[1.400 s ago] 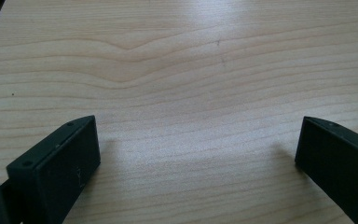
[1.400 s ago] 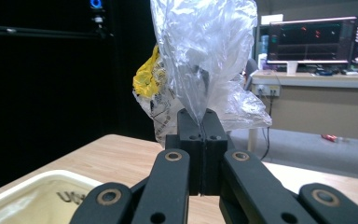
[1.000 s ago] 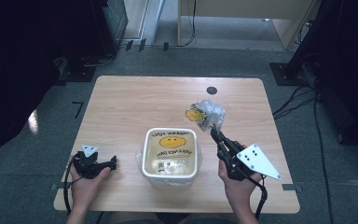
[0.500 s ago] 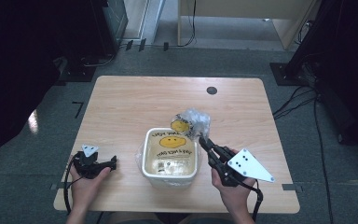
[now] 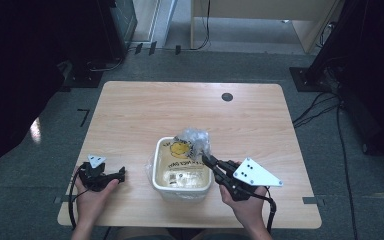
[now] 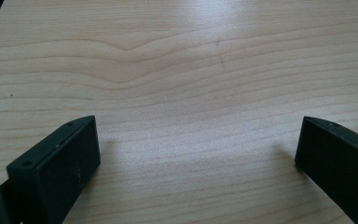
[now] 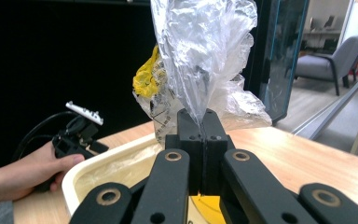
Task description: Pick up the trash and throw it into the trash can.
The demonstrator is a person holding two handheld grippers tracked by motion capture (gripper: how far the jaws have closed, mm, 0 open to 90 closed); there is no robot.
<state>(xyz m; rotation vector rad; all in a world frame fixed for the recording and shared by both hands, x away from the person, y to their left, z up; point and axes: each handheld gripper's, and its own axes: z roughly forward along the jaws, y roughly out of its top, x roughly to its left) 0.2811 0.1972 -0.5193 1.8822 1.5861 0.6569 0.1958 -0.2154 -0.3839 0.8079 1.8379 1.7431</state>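
One plastic bag (image 7: 200,60); one tub (image 5: 182,170); two grippers

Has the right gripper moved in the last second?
Yes. The right gripper, shut on the bag, moved left toward the tub.

Light wood-grain table (image 5: 145,110), with a small dark round spot (image 5: 227,97) near its far edge. Grey floor (image 5: 30,170) around it, with black cables (image 5: 325,107) trailing at right. Dark cabinet (image 5: 115,22) and pale wooden furniture (image 5: 260,12) beyond the table. Grey armchair (image 7: 328,60) in the far background, beside a glass panel (image 7: 284,51).
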